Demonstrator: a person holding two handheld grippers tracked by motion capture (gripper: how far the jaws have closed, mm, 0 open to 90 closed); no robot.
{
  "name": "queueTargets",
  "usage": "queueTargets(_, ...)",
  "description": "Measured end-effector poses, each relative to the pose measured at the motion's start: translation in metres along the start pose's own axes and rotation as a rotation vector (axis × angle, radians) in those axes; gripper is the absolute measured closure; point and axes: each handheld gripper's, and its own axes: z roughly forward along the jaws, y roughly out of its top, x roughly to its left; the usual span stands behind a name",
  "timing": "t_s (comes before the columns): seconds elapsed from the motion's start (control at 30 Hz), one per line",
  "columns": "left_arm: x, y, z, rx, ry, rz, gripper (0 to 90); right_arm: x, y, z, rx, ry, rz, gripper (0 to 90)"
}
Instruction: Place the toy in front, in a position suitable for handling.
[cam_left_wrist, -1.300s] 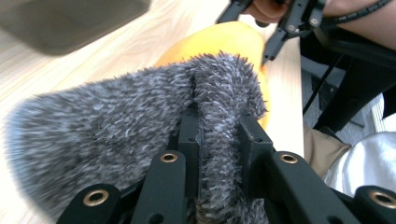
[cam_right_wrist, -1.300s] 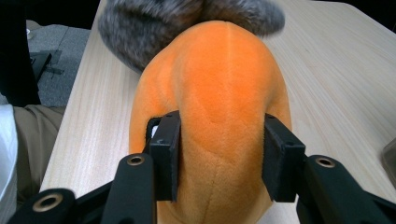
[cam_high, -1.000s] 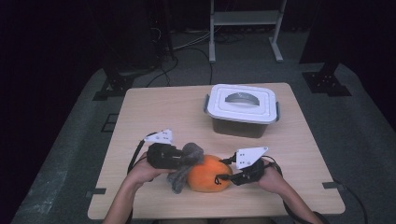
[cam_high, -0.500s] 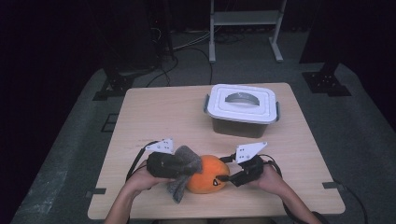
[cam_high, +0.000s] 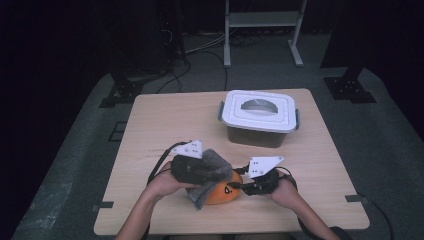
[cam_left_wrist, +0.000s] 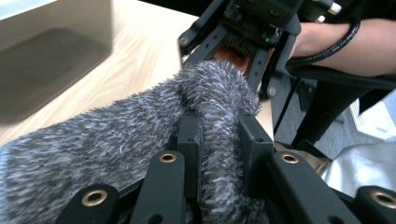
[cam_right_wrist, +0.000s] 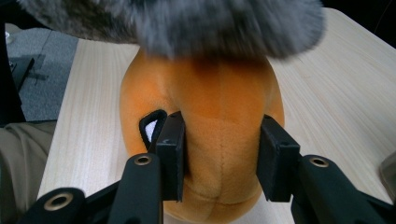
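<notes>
High view: left hand-held gripper (cam_high: 212, 174) sits at the near edge of the counter (cam_high: 165, 125), jaws clamped on a fold of grey fuzzy cloth (cam_high: 212, 167). The left gripper view confirms it: the cloth (cam_left_wrist: 140, 135) is pinched tight between the two black jaws and bulges out above and to the side of them. Loose end of the cloth hangs just below the left hand-held gripper; the rest drapes over the top of the orange plush toy (cam_high: 223, 190) right beside it.

Right hand-held gripper (cam_high: 243, 186) faces the toy from the other side. In the right gripper view its jaws straddle the toy (cam_right_wrist: 219, 126) at a middling gap and have just been closing, with the toy between them. Both pads press into the plush and dent it, so I judge this a grip. Grey cloth (cam_right_wrist: 187, 23) lies directly above these jaws, across the toy's crown.

Closed white-lidded box (cam_high: 259, 117) stands well beyond both hand-held grippers, lid on, untouched.

Progress, as judged: both items are secured, cloth partly laid over the toy. Whether the cloth is going on or coming off I cannot tell. Left to do: finish that cloth move; the box is not yet opened.
</notes>
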Motion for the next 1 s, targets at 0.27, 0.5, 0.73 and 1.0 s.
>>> queueTargets(0.27,0.0,-0.002,-0.002,0.047,0.037,0.01,74.4,-0.004,-0.005,-0.006,-0.002,0.007,0.001,58.2)
queueTargets(0.5,-0.006,0.007,-0.003,0.05,0.038,0.038,74.3,0.003,0.003,-0.005,-0.009,-0.002,-0.02,58.6)
queueTargets(0.73,-0.009,0.015,0.015,0.073,0.011,0.052,74.3,0.006,0.003,-0.003,-0.001,0.014,-0.033,59.2)
queueTargets(1.0,0.0,-0.005,-0.013,0.034,0.056,-0.007,74.0,-0.004,-0.007,-0.004,0.001,0.024,-0.001,60.1)
